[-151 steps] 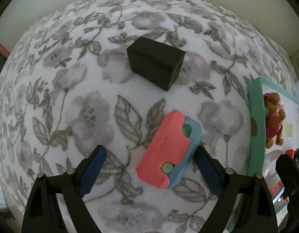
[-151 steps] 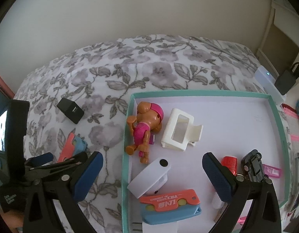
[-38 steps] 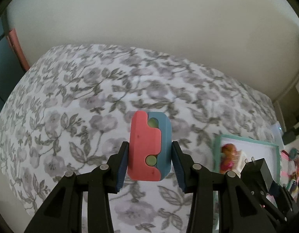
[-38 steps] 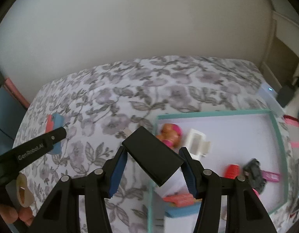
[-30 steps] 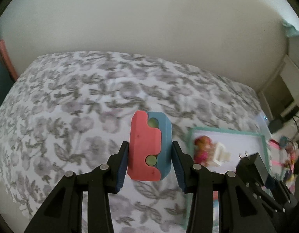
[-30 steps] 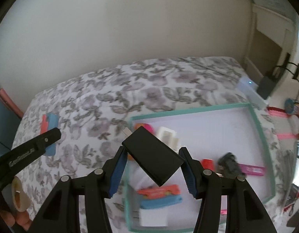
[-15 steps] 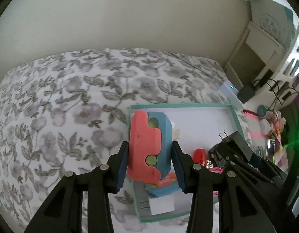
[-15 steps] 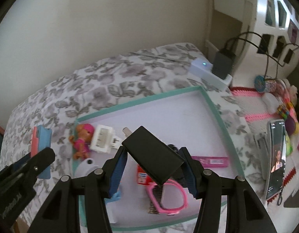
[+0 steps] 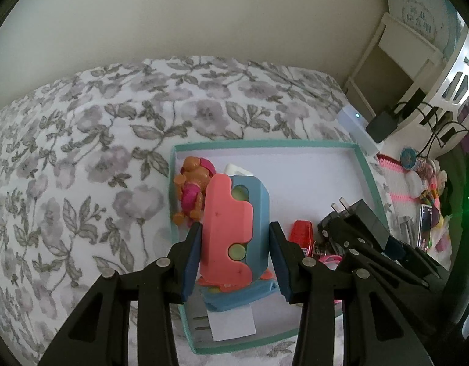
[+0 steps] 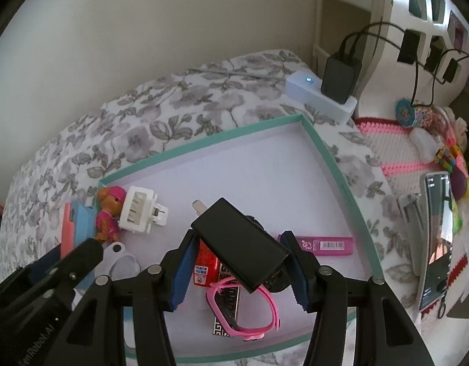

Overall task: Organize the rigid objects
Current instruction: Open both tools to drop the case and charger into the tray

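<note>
Two grippers (image 9: 234,262) (image 10: 239,270), each clamping one item: car block (image 9: 234,228), charger (image 10: 239,248)

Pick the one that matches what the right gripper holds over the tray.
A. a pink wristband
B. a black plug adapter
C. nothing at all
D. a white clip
B. The right gripper has its jaws closed on the black plug adapter, metal prongs showing at its far end, above the teal tray; the pink wristband and white clip lie in the tray.
</note>
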Tool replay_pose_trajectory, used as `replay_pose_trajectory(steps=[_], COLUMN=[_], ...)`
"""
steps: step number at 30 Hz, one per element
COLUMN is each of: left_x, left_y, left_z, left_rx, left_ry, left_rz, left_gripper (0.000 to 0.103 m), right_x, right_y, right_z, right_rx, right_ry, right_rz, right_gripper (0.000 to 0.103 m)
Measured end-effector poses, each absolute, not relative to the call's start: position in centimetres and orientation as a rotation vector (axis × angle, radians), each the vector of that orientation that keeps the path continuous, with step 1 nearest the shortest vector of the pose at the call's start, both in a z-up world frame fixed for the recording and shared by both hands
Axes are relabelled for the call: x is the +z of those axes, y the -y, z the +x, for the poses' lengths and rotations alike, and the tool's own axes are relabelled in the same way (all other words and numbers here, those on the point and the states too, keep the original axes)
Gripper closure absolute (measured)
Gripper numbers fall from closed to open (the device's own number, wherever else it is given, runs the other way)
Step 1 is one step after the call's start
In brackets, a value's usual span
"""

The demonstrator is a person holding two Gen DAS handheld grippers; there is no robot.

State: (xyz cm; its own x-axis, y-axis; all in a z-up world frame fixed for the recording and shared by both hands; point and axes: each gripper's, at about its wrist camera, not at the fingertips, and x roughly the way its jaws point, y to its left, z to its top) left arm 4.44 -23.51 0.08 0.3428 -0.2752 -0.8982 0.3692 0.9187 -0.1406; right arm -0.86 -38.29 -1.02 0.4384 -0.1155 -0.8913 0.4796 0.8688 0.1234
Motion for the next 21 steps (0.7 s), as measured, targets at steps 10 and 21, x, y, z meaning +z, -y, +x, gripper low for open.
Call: replay_pose_trajectory(steps=[10, 21], left_x=[-0.4, 0.6], left_y=[23.8, 21.9], left_z=[4.4, 4.6], left_rx=[-0.429, -0.377], left_ry=[-1.152, -1.13], left_rz=[0.099, 0.086], left_gripper=[0.058, 0.058], right_x=[-1.9, -2.2], right_y=[38.1, 37.6], right_z=[-0.5, -0.3], right_rx=[-0.375, -0.367], right_ry=[-1.096, -1.114], right_rz=[0.38, 0.359], right_gripper=[0.045, 0.045])
